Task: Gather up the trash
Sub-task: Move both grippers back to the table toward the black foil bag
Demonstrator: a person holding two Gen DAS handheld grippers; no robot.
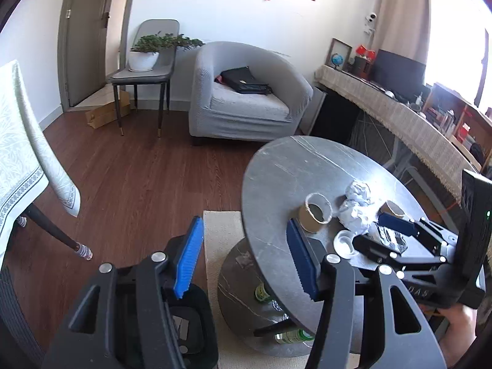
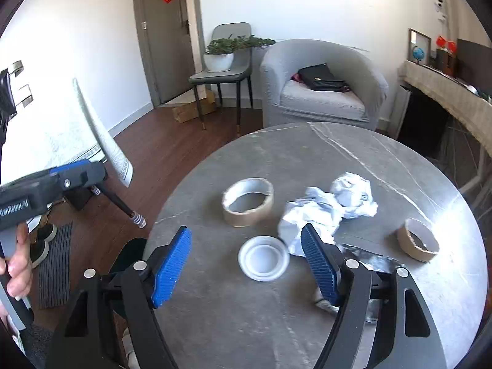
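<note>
Grey marble forms the round table [image 2: 307,160] that carries all the trash. Counted from the right wrist view: two tape rolls, two paper wads, one white lid, one foil wrapper. The fuller roll [image 2: 247,202] stands on its flat side near the table's left edge, core axis upright. The nearly spent roll [image 2: 417,239] sits toward the right edge, tilted, its opening facing up and left. Both wads lie at mid-table, touching: the larger [image 2: 310,220] nearer, the smaller [image 2: 353,195] behind it. The lid [image 2: 263,258] lies flat just in front of the larger wad, hollow side up. The wrapper [image 2: 369,259] lies flat, partly hidden by the right finger; its long axis cannot be told.

The right gripper [image 2: 246,267] hovers over the near part of the table, fingers wide apart with the lid between them, holding nothing. The left gripper [image 1: 246,258] hangs beyond the table's left edge over a black bin [image 1: 196,332], also spread and empty.
</note>
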